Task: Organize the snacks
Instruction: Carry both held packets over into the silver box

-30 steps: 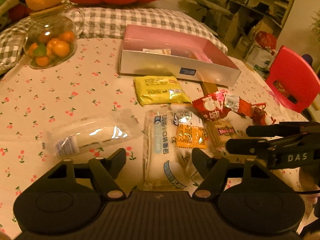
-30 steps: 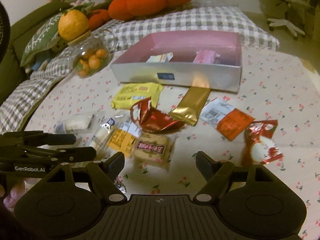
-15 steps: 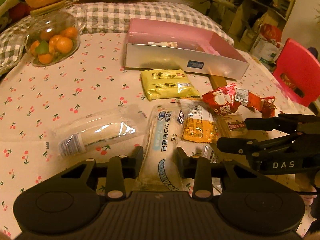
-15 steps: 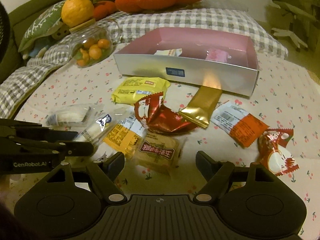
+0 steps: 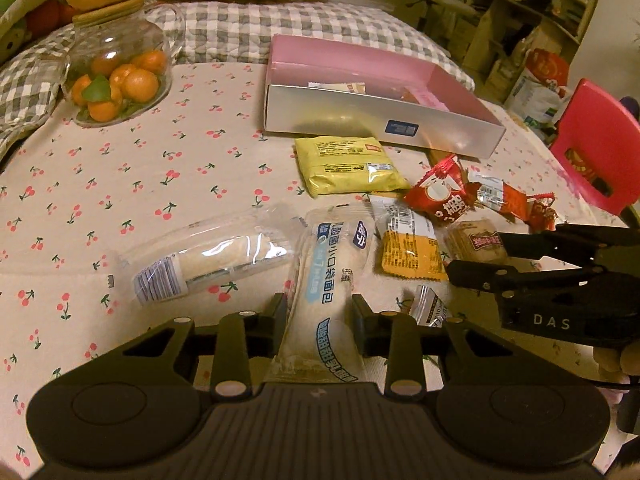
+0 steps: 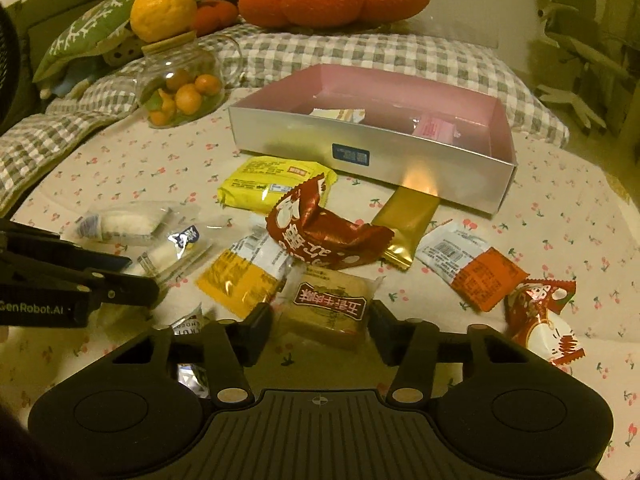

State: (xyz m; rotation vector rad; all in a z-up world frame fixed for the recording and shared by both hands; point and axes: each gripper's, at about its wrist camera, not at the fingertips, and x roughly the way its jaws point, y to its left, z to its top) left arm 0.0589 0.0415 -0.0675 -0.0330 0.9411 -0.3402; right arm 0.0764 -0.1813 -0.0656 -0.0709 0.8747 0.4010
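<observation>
My left gripper (image 5: 320, 312) is shut on a clear bread packet with blue print (image 5: 332, 280), which lies on the cherry-print cloth. My right gripper (image 6: 322, 322) has its fingers on both sides of a brown pastry packet (image 6: 332, 306); they are closing in on it, and I cannot tell if they touch it. The pink box (image 6: 400, 96) stands at the back with two packets inside. Loose snacks lie in front of it: a yellow packet (image 6: 276, 184), a red packet (image 6: 320, 232), a gold bar (image 6: 408, 224) and an orange-and-white packet (image 6: 472, 268).
A glass jar of small oranges (image 5: 120, 76) stands at the far left. A clear roll packet (image 5: 200, 260) lies left of my left gripper. A red chair (image 5: 596, 144) stands at the right edge. Checked cushions line the back.
My left gripper has closed on the bread packet. My right gripper has moved forward over the brown pastry packet and its fingers have narrowed around it.
</observation>
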